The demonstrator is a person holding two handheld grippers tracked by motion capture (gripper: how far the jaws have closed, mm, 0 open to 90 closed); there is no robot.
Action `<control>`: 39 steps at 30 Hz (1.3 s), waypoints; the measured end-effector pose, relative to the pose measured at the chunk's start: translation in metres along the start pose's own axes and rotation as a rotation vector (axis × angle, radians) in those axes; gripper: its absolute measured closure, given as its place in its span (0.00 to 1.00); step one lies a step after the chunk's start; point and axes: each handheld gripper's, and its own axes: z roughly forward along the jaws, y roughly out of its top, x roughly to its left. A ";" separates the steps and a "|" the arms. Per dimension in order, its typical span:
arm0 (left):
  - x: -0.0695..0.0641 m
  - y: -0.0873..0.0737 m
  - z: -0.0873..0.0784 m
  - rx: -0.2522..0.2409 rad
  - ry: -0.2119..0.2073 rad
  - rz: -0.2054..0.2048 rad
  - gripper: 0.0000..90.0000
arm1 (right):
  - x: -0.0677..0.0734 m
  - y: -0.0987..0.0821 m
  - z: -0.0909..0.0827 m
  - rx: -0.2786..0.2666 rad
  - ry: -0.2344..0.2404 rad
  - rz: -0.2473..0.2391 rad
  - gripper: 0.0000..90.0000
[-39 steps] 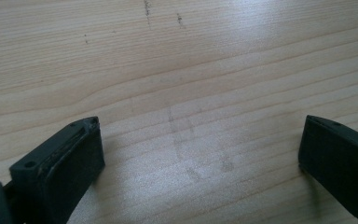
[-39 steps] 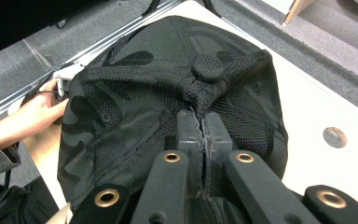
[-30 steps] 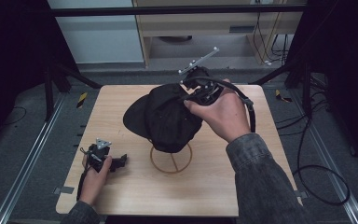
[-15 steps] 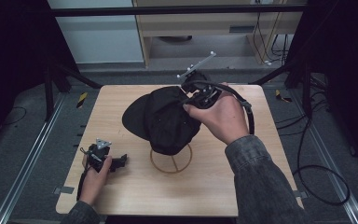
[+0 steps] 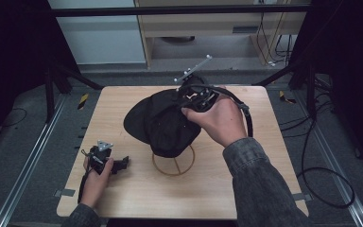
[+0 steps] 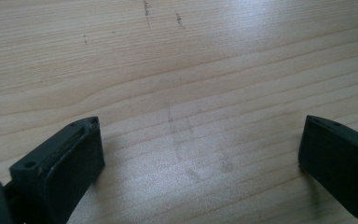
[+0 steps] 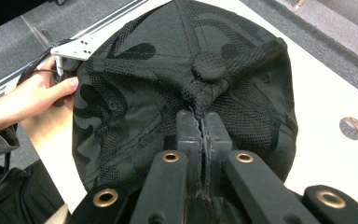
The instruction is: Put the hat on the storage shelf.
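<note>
Wooden table (image 5: 246, 189), pale top, seen from above. Near its middle, a black cap (image 5: 163, 120) sits over a wire stand; the stand's round ring base (image 5: 172, 166) rests flat on the wood just under the cap's near edge. The upright part of the stand is hidden by the cap, so how the cap seats on it cannot be told.

Right gripper (image 7: 203, 122): jaws pressed together, pinching a fold of the cap's mesh fabric just below the crown button (image 7: 209, 70). Fabric puckers up between the pads. In the high view the right hand (image 5: 220, 118) holds the gripper (image 5: 189, 97) at the cap's far right side, its cable looping out over the tabletop.

Cap detail, right gripper view: dark mesh panels with a darker swirl pattern, seams meeting at the button. The brim side points toward the table's left in the high view.

Left gripper (image 6: 200, 154): jaws spread wide, nothing between them, bare wood grain below. In the high view it lies low at the table's near left corner (image 5: 116, 163), held by the left hand (image 5: 97, 175), well apart from the cap.

Containers: the cap is the only hollow thing here; its inside faces down and cannot be seen.
</note>
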 end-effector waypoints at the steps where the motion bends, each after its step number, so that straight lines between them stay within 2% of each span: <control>1: 0.000 0.000 0.000 0.000 0.000 0.000 0.00 | 0.000 0.000 0.000 -0.001 -0.001 -0.006 0.98; 13: 0.000 0.000 0.000 -0.001 0.000 -0.001 0.00 | 0.001 0.001 0.006 -0.004 -0.005 -0.004 0.98; 20: 0.000 0.000 0.000 -0.001 0.000 -0.001 0.00 | 0.001 0.002 0.005 -0.005 -0.010 -0.020 0.98; 28: 0.000 0.000 0.000 0.000 0.000 0.000 0.00 | -0.002 0.002 -0.006 -0.026 -0.014 0.001 0.98; 39: 0.000 0.000 0.000 -0.001 0.001 0.000 0.00 | -0.011 -0.006 -0.023 -0.054 -0.023 0.017 0.98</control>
